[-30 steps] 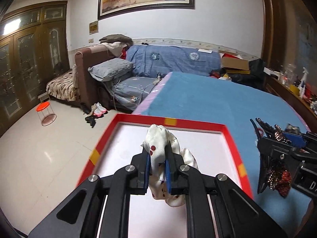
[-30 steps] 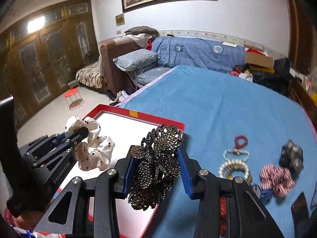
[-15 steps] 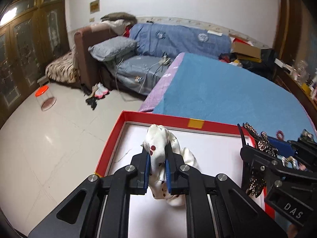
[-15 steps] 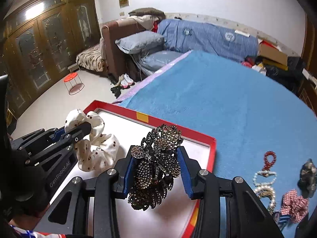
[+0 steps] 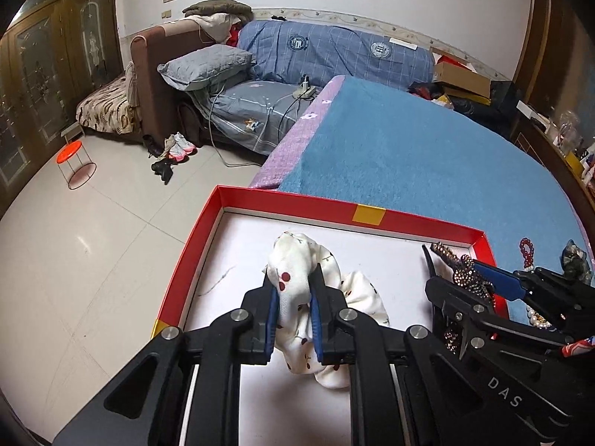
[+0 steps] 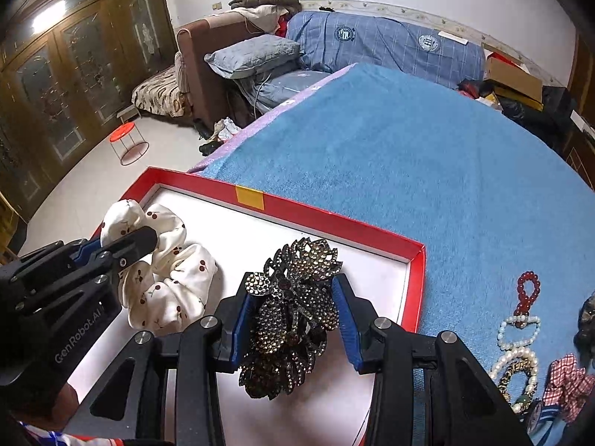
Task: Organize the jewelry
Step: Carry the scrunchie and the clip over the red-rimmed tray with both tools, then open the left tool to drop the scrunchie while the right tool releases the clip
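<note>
My left gripper is shut on a white scrunchie with red cherries, held over the white floor of a red-rimmed tray. The scrunchie's lower folds rest on the tray floor. My right gripper is shut on a dark rhinestone flower hair clip and holds it above the tray's right half. The right gripper and clip show at the right of the left wrist view. The left gripper shows at the left of the right wrist view.
The tray lies at the corner of a blue towel-covered table. Right of the tray lie a red bead bracelet, pearl bracelets, a red checked scrunchie and a dark scrunchie. Beyond the table edge is tiled floor.
Both grippers have moved forward and down over the tray with their loads. The hair clip went from over the tray's right rim to inside the tray. The scrunchie now touches the tray floor.
</note>
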Demonstrator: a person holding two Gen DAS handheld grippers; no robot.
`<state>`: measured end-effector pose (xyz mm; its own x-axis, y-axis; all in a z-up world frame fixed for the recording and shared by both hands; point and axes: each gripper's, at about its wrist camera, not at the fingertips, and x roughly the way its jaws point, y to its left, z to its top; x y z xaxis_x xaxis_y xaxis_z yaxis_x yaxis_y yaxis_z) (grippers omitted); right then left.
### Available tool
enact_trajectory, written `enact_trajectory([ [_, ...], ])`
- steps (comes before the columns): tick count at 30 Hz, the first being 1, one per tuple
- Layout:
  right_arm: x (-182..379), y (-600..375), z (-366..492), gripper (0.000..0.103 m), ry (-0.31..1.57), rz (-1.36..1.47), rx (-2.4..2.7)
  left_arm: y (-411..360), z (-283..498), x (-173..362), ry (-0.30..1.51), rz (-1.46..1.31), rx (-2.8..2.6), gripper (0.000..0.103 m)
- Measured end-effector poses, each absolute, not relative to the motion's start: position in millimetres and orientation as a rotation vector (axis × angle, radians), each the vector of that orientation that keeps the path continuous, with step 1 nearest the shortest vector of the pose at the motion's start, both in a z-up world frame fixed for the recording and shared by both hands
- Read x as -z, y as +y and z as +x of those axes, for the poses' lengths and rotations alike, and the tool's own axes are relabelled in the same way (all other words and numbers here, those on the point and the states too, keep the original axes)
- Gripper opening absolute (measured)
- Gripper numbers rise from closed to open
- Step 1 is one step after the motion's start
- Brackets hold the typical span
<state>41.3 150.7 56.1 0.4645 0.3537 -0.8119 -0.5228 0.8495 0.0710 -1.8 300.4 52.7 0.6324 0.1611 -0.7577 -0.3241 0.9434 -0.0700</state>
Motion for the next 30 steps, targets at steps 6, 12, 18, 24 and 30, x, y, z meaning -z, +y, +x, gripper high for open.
enact_trajectory([
  [6, -57, 146, 41, 0.060, 0.953, -0.182, -0.543, 298, 3, -53, 0.838, -0.198, -0.294, 0.027],
  [12, -66, 141, 32, 0.069, 0.920, -0.192, -0.545, 295, -2, -56, 0.814, -0.173, -0.327, 0.045],
  [18, -79, 127, 20, 0.069, 0.897, -0.171, -0.556, 286, -7, -59, 0.802, -0.136, -0.347, 0.053],
  [24, -92, 107, 4, 0.069, 0.872, -0.124, -0.576, 276, -20, -72, 0.752, -0.092, -0.382, 0.062],
  [30, -102, 81, -13, 0.070, 0.844, -0.070, -0.582, 256, -35, -85, 0.707, -0.056, -0.386, 0.064],
])
